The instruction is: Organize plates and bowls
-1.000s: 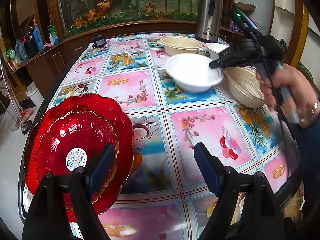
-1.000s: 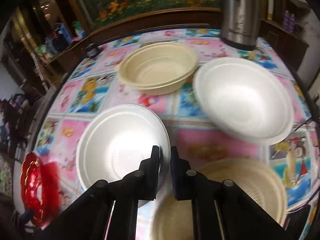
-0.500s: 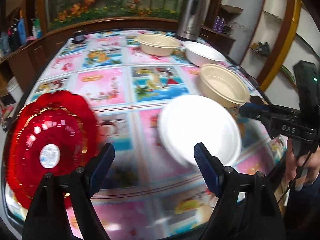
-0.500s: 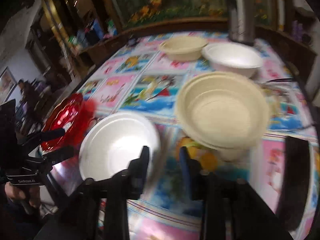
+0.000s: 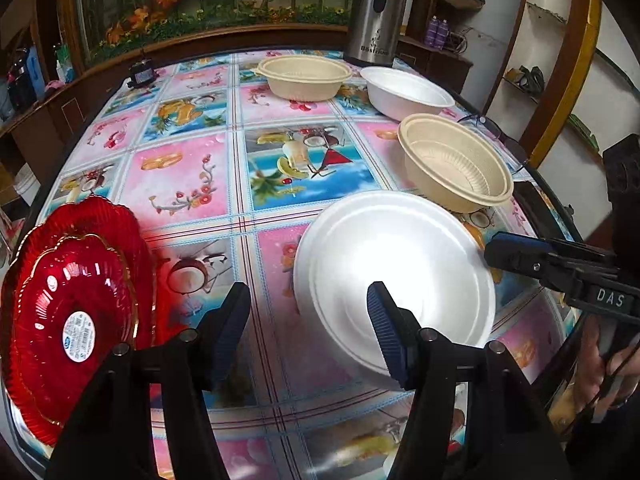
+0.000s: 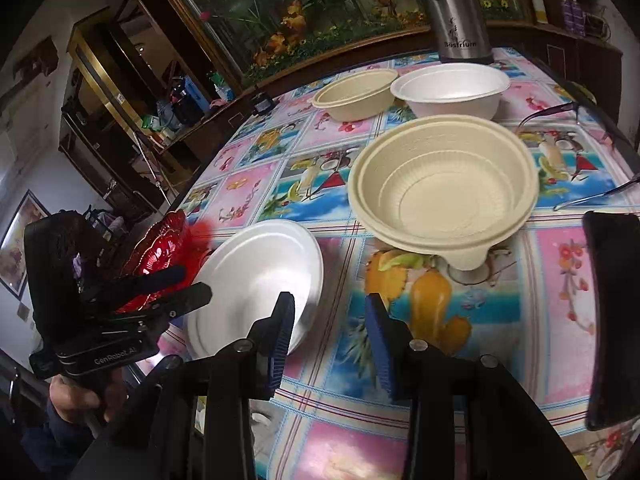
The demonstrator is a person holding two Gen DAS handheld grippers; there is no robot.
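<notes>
White plate (image 5: 394, 276): lies flat on the tabletop (image 5: 192, 172) near the front edge, free of both tongs.
Red plates (image 5: 72, 304): two nested, the smaller on the larger, at the front left corner; this pair looks sorted.
Tan bowl (image 5: 456, 164): just behind the white plate; appears to be two nested, rims doubled.
Far bowls: a second tan bowl (image 5: 304, 78) and a white bowl (image 5: 406, 92) sit side by side at the back, near a steel flask (image 5: 376, 12).
Left tongs (image 5: 308, 328): spread wide, holding nothing, low over the tabletop beside the white plate's near left rim.
Right tongs (image 6: 328, 336): parted, empty, just off the white plate's right edge.
Progress: judged partway; red plates stacked, bowls not yet gathered by kind, white plate not yet joined to any stack.
Left to do: probably grouping the bowls and placing the white plate.
</notes>
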